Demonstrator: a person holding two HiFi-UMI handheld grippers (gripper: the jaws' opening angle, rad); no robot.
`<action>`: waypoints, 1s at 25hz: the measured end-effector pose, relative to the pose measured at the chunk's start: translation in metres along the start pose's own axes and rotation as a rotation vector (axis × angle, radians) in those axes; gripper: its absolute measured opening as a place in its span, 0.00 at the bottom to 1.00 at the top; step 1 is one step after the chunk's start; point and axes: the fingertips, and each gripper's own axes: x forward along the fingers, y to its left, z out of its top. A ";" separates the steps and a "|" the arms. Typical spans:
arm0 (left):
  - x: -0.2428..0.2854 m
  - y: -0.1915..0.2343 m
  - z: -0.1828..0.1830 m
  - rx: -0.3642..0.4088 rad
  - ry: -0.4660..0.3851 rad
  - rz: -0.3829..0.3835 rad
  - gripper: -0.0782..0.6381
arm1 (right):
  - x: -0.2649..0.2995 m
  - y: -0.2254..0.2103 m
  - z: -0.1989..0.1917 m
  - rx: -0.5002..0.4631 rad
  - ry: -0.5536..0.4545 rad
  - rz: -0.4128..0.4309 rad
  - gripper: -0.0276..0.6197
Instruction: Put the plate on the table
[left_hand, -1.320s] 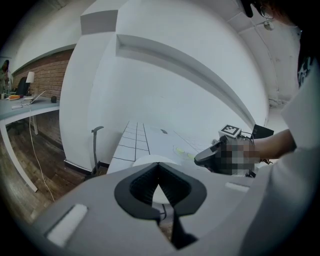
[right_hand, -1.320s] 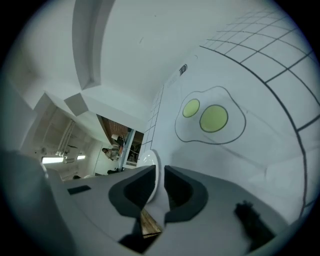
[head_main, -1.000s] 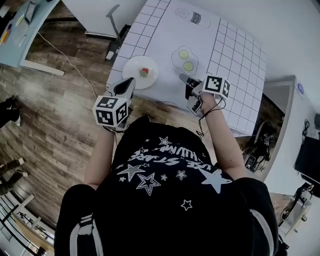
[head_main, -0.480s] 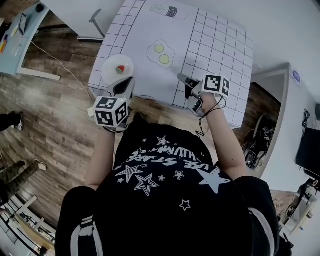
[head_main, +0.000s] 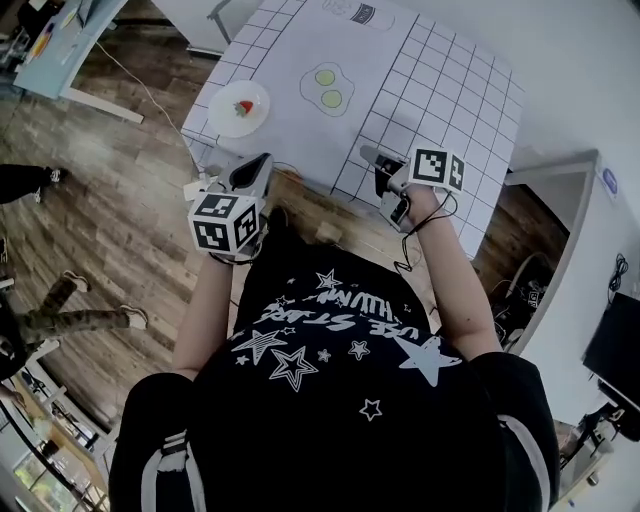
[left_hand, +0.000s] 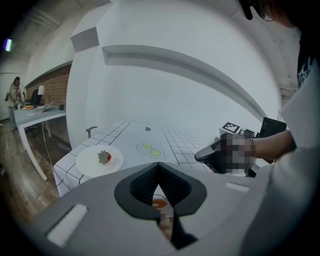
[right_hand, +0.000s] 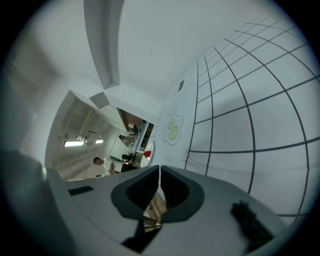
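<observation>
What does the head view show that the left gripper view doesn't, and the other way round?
Only the head view: the left gripper from outside, with its marker cube, and someone's legs on the floor. Only the left gripper view: its jaws meeting, nothing between them, and a brick wall. Both: the white plate with a strawberry on the gridded table, and the printed fried eggs.

Glossy plate (head_main: 226, 116), matt wood-plank floor (head_main: 125, 215)

Plate (head_main: 256, 113) with strawberry (head_main: 243, 106) on left corner of table (head_main: 440, 90), egg print (head_main: 327, 86) right of it.
</observation>
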 end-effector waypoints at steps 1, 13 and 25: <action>-0.005 -0.004 -0.005 -0.009 0.000 0.016 0.12 | -0.003 0.001 -0.003 -0.005 0.009 0.010 0.08; -0.066 -0.052 -0.031 -0.031 -0.080 0.109 0.12 | -0.020 0.023 -0.029 -0.111 0.082 0.079 0.08; -0.140 -0.074 -0.070 -0.054 -0.141 0.081 0.12 | -0.049 0.064 -0.103 -0.148 0.043 0.067 0.08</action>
